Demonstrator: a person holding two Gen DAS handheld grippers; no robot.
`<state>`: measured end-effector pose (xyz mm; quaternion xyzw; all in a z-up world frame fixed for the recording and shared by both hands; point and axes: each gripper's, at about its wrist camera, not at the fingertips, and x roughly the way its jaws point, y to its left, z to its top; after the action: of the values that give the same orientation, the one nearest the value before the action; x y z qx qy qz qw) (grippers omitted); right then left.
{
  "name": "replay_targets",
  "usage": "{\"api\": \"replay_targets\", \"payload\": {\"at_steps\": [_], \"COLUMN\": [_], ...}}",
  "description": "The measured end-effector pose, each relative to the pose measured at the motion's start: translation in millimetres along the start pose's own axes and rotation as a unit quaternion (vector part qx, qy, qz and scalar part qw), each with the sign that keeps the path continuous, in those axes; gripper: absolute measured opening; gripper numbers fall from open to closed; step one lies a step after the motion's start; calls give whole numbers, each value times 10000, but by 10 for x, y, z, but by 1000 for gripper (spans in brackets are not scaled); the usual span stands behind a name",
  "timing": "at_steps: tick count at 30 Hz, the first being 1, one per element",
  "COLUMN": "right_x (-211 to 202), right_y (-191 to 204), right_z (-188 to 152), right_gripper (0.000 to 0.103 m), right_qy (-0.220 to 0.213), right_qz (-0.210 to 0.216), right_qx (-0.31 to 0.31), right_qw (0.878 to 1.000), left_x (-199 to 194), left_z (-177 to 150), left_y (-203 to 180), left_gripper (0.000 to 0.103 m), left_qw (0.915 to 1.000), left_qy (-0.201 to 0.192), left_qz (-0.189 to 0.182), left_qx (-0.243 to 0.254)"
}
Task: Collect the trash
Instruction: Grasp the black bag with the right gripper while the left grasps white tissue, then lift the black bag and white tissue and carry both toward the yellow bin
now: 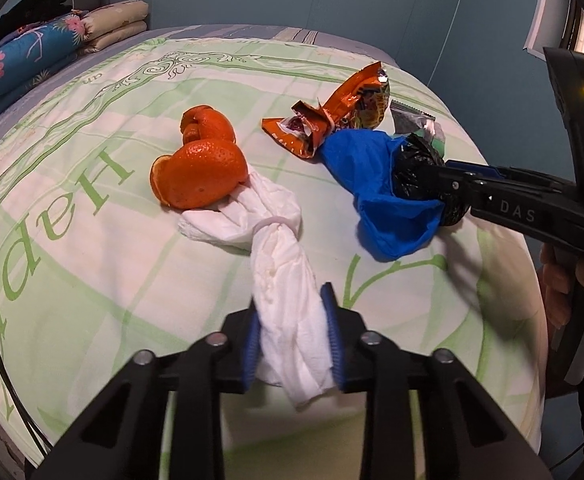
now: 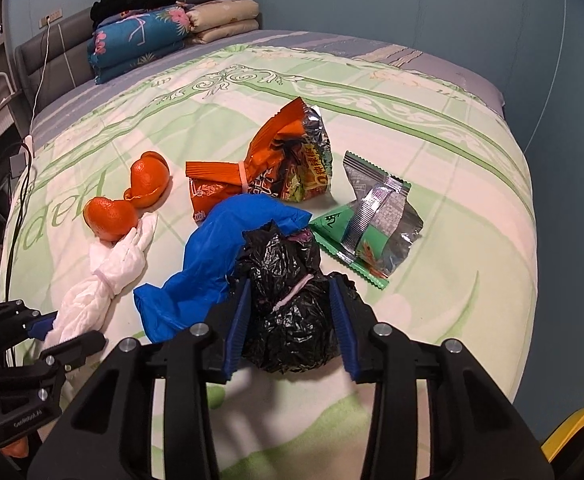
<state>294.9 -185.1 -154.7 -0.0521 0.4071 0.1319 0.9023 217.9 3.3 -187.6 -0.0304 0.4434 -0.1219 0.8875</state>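
Observation:
Trash lies on a green-patterned bed quilt (image 1: 72,208). My left gripper (image 1: 292,340) is shut on a twisted white tissue bundle (image 1: 280,272) tied with a band; its far end touches orange peel (image 1: 200,176). My right gripper (image 2: 290,320) is closed around a crumpled black plastic bag (image 2: 288,304), with a blue plastic bag (image 2: 220,256) beside it on the left. In the left wrist view the right gripper (image 1: 447,184) holds the black bag (image 1: 415,172). An orange snack wrapper (image 2: 268,164) and a green-silver wrapper (image 2: 371,224) lie beyond.
Folded blankets and pillows (image 2: 164,36) are stacked at the headboard. Cables (image 2: 20,184) hang along the bed's left side. A yellow object (image 2: 571,428) shows at the lower right. The blue wall (image 2: 411,0) is behind the bed.

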Motion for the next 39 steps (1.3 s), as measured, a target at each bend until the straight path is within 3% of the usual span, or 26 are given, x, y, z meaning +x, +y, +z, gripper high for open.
{"api": "replay_targets", "payload": {"at_steps": [6, 19, 39], "right_x": [-125, -363, -1356], "right_y": [-40, -130, -432], "right_z": [2, -120, -295], "right_gripper": [26, 24, 24], "right_qy": [-74, -21, -840], "right_qz": [107, 544, 647], "right_qx": [115, 379, 776], "right_qw": [9998, 9978, 9913], "left_x": [-86, -419, -1052], "left_z": [28, 49, 212], "left_y": [24, 60, -133], "left_gripper": [18, 18, 18], "left_qw": [9999, 9988, 9938], "left_qy": [-91, -425, -1084], "left_qz": [-128, -210, -254], "left_qx": [-46, -151, -43]}}
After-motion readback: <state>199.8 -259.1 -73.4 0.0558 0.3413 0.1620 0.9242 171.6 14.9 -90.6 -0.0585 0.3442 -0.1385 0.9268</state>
